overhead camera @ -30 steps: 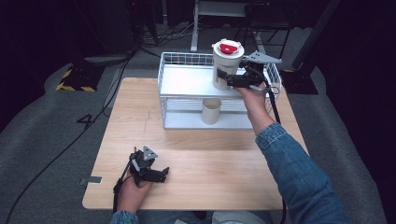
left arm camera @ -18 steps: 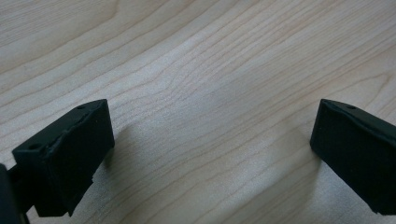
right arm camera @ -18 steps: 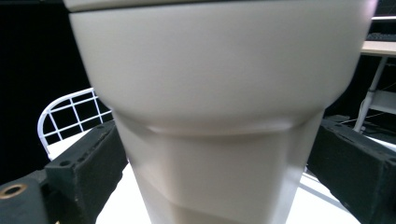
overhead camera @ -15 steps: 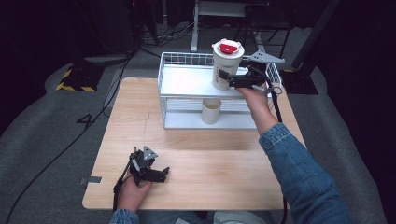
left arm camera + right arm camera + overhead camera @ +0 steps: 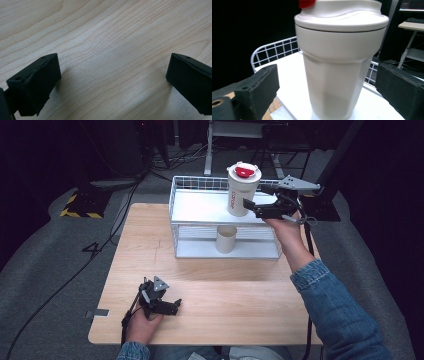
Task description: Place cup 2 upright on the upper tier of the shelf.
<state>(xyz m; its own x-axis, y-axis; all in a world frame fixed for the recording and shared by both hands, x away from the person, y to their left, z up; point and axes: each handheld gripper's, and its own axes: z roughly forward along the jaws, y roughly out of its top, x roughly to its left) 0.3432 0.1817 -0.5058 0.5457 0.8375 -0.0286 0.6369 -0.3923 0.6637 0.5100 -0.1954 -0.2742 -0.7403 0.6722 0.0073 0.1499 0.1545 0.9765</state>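
**Tumbler set on the rack's top shelf, right gripper just let go**

High view: the tumbler [image 5: 243,190] is seen upright on the rack [image 5: 200,206], near the right end of its top shelf and towards the back edge. The right gripper [image 5: 256,210] is held level just beside it on the right, its jaws pointing left at the tumbler's lower half. A small cup [image 5: 226,239] stands on the shelf below. The left gripper [image 5: 172,305] is rested near the tabletop's front-left corner, well apart from the rack.

Left gripper view: the jaws are spread wide over bare table [image 5: 105,42], nothing between them.

Right gripper view: the tumbler [image 5: 337,65] stands straight ahead, its long axis vertical, centred between the jaws. These have just been opening; a gap is seen on each side, so nothing is gripped. A straight pull-back is judged enough to clear it.
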